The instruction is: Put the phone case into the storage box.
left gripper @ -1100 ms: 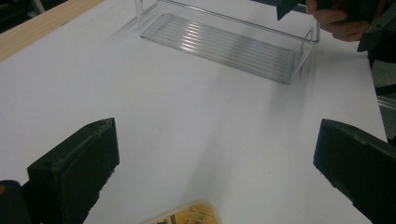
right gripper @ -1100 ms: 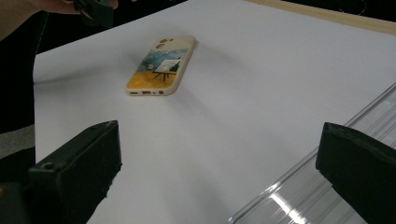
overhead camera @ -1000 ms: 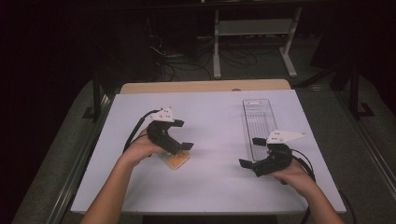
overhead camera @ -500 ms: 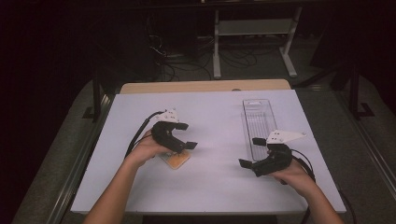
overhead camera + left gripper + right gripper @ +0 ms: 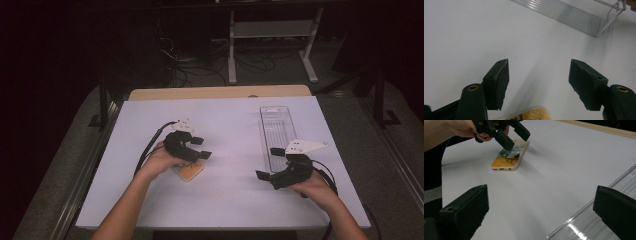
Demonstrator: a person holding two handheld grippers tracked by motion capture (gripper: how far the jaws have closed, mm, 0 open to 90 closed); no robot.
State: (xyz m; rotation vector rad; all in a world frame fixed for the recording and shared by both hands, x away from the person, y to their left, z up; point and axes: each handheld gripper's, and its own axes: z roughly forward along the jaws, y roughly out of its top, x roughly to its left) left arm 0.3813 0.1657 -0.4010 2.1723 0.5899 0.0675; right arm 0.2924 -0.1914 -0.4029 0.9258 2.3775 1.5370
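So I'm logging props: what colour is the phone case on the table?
The phone case is cream-edged with an orange and teal picture, clearest in the right gripper view.

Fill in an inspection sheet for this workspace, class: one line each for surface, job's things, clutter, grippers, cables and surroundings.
Surface: white table, bare around the items.
Job's things: phone-like device lying flat; clear ribbed tray, looks empty.
Clutter: nothing seen.
Grippers: left gripper open above the device; right gripper open beside the tray's near end.
Cables: black cable trailing from the left gripper.
Surroundings: dark room, metal stand, floor wires.
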